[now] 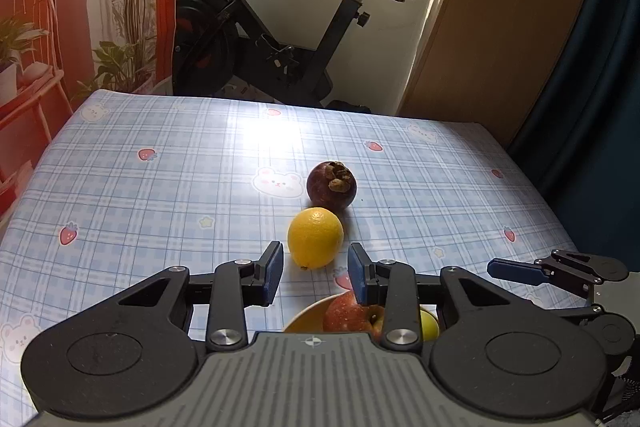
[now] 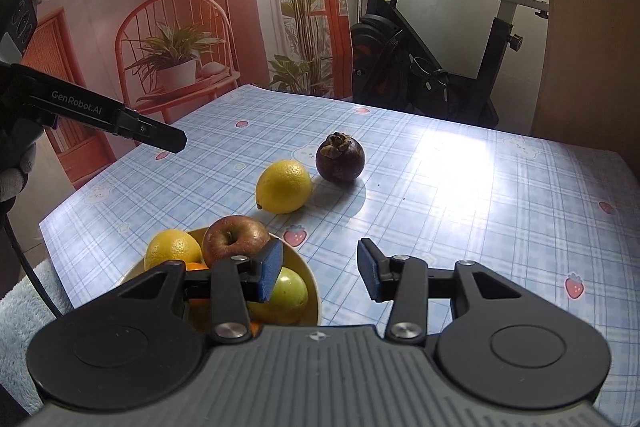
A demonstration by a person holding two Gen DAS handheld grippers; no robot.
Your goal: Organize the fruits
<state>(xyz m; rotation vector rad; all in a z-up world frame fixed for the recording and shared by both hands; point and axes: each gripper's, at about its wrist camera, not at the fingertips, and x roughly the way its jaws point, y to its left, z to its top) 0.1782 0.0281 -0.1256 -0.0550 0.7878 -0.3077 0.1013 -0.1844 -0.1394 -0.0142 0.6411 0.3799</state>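
Yellow lemon (image 1: pixel 315 237): lies on the table (image 1: pixel 160 187), just beyond the left gripper (image 1: pixel 315 273), in line with the gap between its fingers.
Mangosteen (image 1: pixel 331 183): dark purple, dry brown cap, just behind the lemon.
Bowl (image 2: pixel 310 275): yellow, holds a red apple (image 2: pixel 234 239), a second lemon and a green fruit.
Left fingers: apart, empty.
Right gripper (image 2: pixel 320 273): fingers apart, empty, over the bowl's edge.

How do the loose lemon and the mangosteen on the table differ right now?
The lemon is bright yellow and oval; the mangosteen is dark purple and round. The lemon's skin is pitted with a small nub at one end; the mangosteen carries a dry brown calyx on top. The lemon lies nearer the bowl; the mangosteen sits beyond it. Both rest on the tablecloth, outside the bowl, ungripped.
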